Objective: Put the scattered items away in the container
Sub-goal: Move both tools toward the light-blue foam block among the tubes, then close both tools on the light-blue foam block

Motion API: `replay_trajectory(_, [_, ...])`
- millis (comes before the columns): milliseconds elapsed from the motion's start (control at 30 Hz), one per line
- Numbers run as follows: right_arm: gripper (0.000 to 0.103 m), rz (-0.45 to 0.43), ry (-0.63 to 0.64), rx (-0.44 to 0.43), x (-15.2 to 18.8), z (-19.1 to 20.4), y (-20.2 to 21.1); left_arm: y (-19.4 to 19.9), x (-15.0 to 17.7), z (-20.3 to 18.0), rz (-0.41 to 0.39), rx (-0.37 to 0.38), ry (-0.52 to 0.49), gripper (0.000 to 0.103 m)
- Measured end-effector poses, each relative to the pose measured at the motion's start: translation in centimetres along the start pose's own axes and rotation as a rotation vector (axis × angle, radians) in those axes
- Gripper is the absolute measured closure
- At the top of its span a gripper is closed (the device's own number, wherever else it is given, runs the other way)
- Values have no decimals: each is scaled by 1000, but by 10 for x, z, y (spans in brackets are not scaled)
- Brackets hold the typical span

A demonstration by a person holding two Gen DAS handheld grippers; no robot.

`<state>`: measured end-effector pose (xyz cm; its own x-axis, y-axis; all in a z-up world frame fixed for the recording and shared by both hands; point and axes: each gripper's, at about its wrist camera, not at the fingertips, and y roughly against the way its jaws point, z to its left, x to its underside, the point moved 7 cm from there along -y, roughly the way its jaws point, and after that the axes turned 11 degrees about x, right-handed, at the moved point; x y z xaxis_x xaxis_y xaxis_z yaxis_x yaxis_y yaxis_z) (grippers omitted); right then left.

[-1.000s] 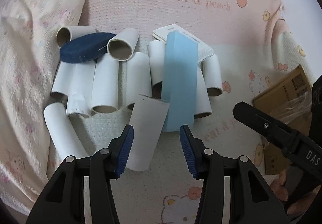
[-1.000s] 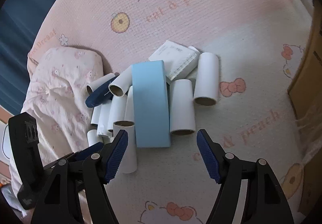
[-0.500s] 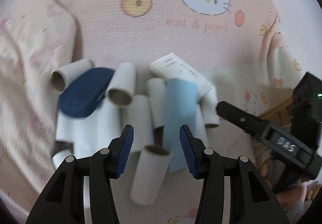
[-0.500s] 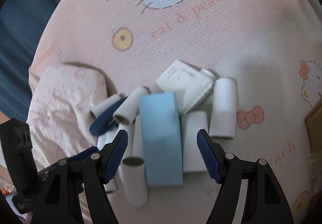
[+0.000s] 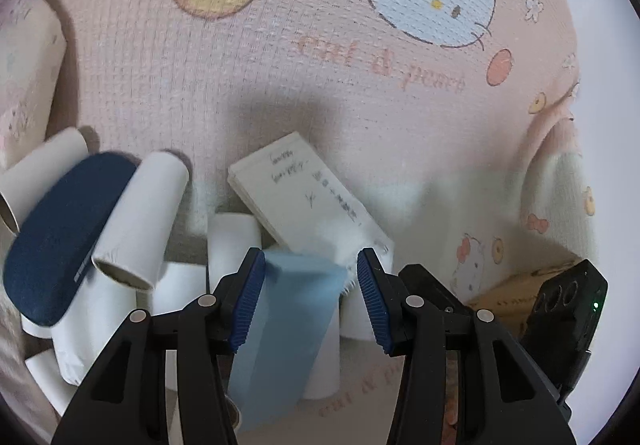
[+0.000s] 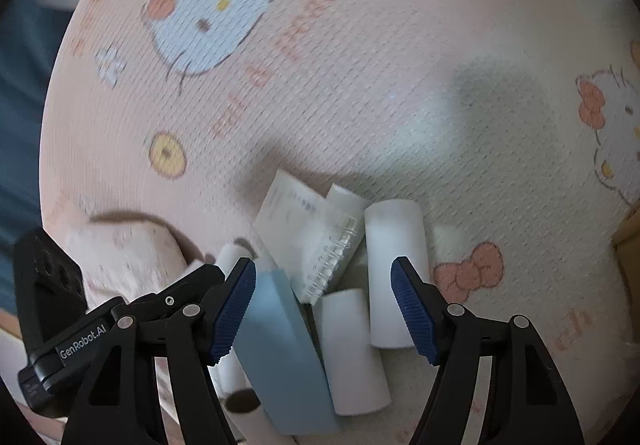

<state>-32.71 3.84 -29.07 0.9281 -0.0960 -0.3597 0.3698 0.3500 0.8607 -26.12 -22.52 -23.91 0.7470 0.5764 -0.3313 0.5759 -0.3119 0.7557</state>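
A pile of items lies on a pink cartoon-print bedspread. A light blue box (image 5: 280, 329) rests across several white cardboard tubes (image 5: 140, 221). A white spiral notepad (image 5: 304, 201) lies behind it and a dark blue oval case (image 5: 60, 233) at the left. My left gripper (image 5: 310, 299) is open, its jaws to either side of the blue box's far end, not touching. My right gripper (image 6: 324, 311) is open above the blue box (image 6: 280, 353), a white tube (image 6: 394, 269) and the notepad (image 6: 312, 241).
A brown cardboard box (image 5: 516, 285) shows at the right behind the other gripper's body, and its edge (image 6: 630, 245) appears at the right of the right wrist view. A pink pillow (image 6: 124, 253) lies at the left. Dark blue fabric (image 6: 20, 93) is beyond the bed's left side.
Both grippers have moved forward and lower over the pile. The blue box now lies between the left gripper's jaws. Both stay open.
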Motion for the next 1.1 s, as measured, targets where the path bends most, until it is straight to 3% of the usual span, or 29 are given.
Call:
replay_trajectory(67, [35, 4, -2, -12, -2, 0, -2, 3, -4, -8, -18, 18, -13, 51])
replay_trajectory(133, [39, 4, 3, -31, -4, 2, -3, 5, -6, -21, -37, 92, -2, 51])
replay_trajectory(233, [50, -23, 32, -43, -6, 4, -1, -10, -2, -31, 8, 155, 50, 51])
replay_trajectory(333, [57, -84, 13, -5, -13, -3, 8, -26, 3, -28, 25, 140, 94, 51])
replay_trajectory(433, [65, -92, 33, -6, -14, -7, 13, -33, 5, -21, 0, 120, 119, 51])
replay_trajectory(600, [65, -56, 81, -26, -11, 2, 5, -43, -5, -5, 44, -5, 112, 51])
replay_trajectory(733, [65, -24, 84, -31, -3, 10, -2, -39, -11, 4, 62, 57, 165, 51])
replay_trajectory(833, [65, -4, 114, -52, 10, 18, 0, -20, -13, 7, 24, -2, 143, 51])
replay_trajectory(933, [65, 9, 184, -23, 26, 24, 3, 0, -11, 2, -7, -10, 80, 51])
replay_trajectory(1000, [62, 8, 251, 2, 39, 29, 7, 7, -6, -1, -13, -13, 50, 51])
replay_trajectory(1100, [49, 24, 358, 35, 61, 39, 8, 10, 6, 2, 19, -27, 10, 51])
